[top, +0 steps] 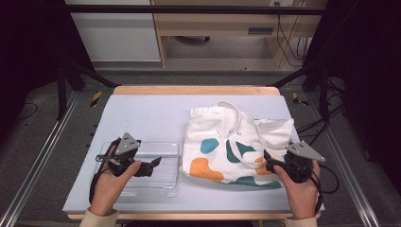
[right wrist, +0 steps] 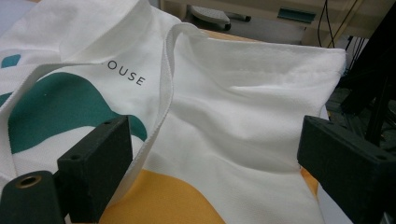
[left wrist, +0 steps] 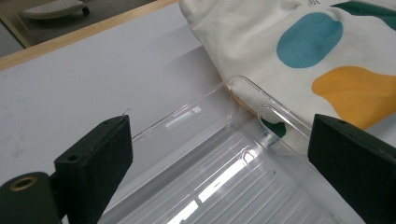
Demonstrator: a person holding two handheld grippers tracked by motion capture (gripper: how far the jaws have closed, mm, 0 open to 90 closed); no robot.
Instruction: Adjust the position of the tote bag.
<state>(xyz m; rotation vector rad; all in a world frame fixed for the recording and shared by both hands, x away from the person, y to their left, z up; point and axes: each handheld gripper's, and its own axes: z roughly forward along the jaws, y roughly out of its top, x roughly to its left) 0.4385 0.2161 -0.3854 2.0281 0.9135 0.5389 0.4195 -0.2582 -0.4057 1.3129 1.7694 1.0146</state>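
Clear glossy ribbed plastic tray [left wrist: 233, 182], matt woven cloth tote bag [right wrist: 233, 107], smooth matt tabletop [top: 156, 113], wooden edge [top: 194, 90]

Landmark: the white cotton tote bag with teal and orange blotches [top: 236, 144], lying flat on the pale grey table top [top: 151, 111]. Beyond the bag and to its left, toward the far wooden edge, the table surface is bare and passable. Directly left of the bag, touching its edge, the clear ribbed plastic tray [top: 158, 168] blocks low passage. The bag's raised cloth handles [top: 246, 130] obstruct travel across its middle. Right of the bag, only a narrow strip of table remains.
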